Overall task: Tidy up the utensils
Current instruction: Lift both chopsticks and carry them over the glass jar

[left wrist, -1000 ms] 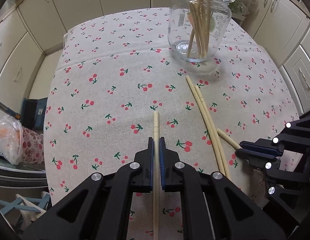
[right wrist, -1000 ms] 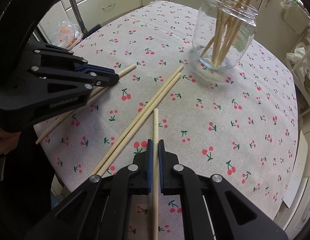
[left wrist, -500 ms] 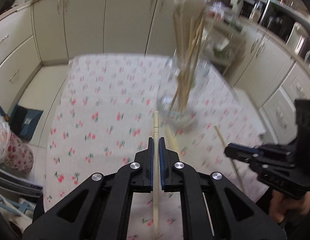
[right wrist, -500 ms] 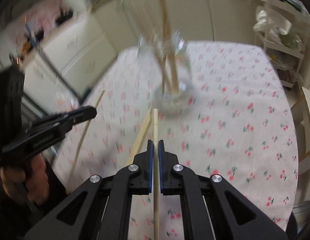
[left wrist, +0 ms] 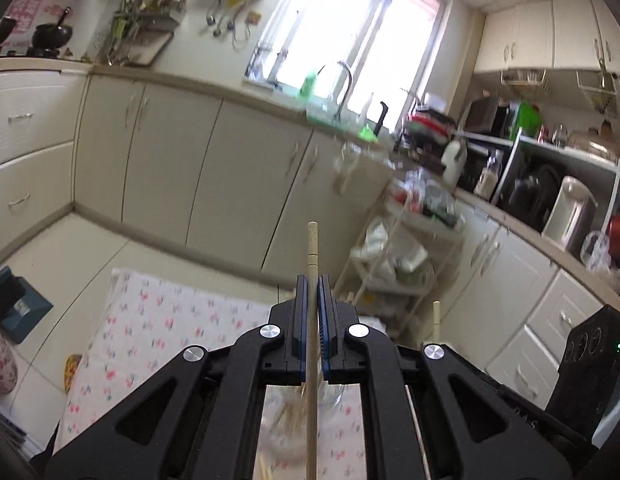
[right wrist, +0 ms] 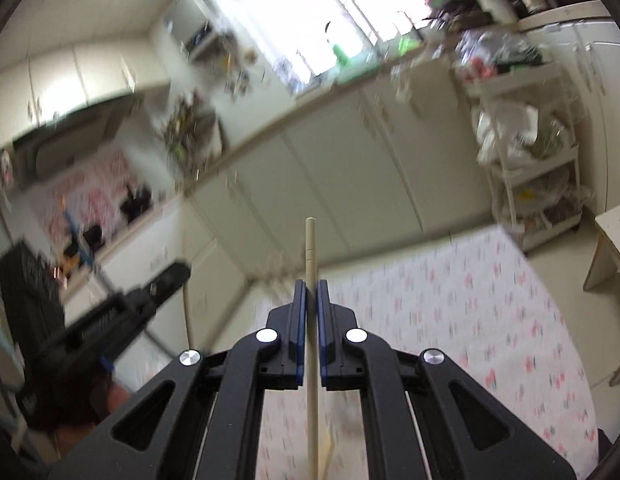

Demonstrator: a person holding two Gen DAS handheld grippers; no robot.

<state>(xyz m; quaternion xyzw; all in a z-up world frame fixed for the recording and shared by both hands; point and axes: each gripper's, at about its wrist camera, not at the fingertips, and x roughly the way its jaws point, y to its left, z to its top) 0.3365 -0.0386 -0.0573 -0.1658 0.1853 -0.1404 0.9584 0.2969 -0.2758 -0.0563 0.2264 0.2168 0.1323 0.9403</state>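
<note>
Left gripper (left wrist: 312,280): black, blue pads, clamped on a pale wooden chopstick (left wrist: 312,248) whose tip sticks out past the jaws, raised above the counter. Below it, blurred, a clear glass jar (left wrist: 300,420) holding more sticks stands on the cherry-print cloth-covered counter (left wrist: 158,320). Right gripper (right wrist: 311,284): likewise clamped on a second pale wooden chopstick (right wrist: 310,248), tip forward, above the same cloth. In the right wrist view the left gripper appears at left with its stick. Beyond: cream kitchen cabinets (left wrist: 182,160), white wire trolley (right wrist: 526,152), bright window (left wrist: 350,36).
</note>
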